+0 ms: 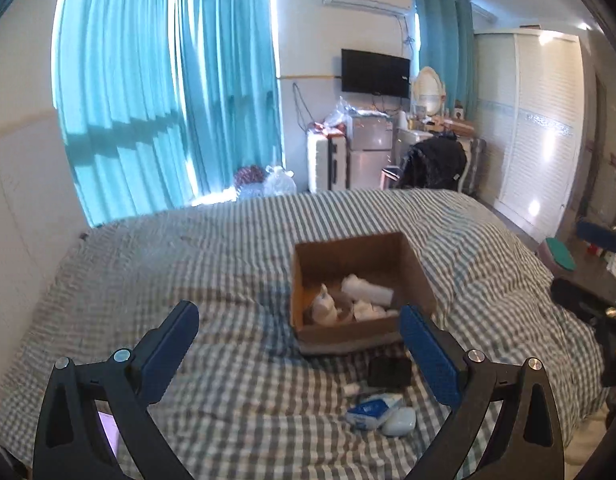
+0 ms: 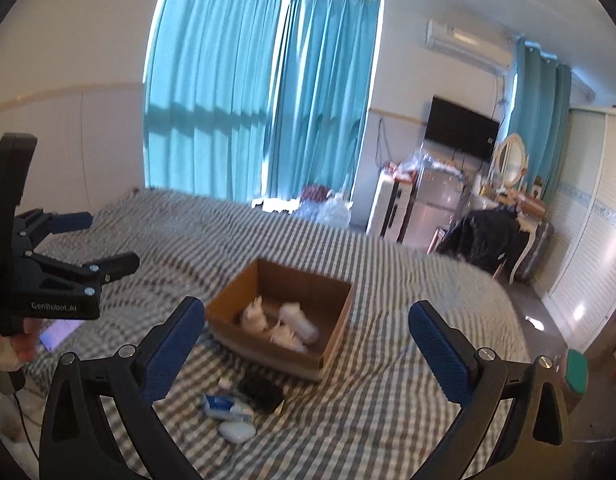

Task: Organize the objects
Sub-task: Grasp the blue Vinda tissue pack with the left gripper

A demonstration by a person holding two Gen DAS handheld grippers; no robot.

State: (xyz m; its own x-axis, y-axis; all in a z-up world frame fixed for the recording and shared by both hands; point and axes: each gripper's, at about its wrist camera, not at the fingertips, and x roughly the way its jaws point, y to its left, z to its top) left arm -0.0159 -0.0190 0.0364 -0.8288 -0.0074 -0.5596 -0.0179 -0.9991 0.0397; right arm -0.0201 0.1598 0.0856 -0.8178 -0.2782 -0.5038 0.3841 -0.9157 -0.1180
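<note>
While both tools hover above the grey-and-white checked bedspread [image 1: 187,264], the sorting looks partway done — an open brown cardboard box [image 1: 360,336] already holds several white bundles [image 1: 366,290] (soft things, too blurred to name). Four loose items lie on the cover just beside the box's near wall, at about 6 o'clock from it: a flat black rectangular case [image 1: 389,372], a blue-and-white soft packet [image 1: 370,410], a pale oval pebble-shaped case [image 1: 400,421] touching the packet, and a small white tube [image 1: 352,389]. The left gripper [image 1: 299,338] has its jaws spread wide and carries nothing; the right gripper [image 2: 308,330] is likewise agape and empty. My guess is the next step is another pickup — one tool must dip toward 6 o'clock, straddle the black case or the packet, and pinch without snagging the cloth.
</note>
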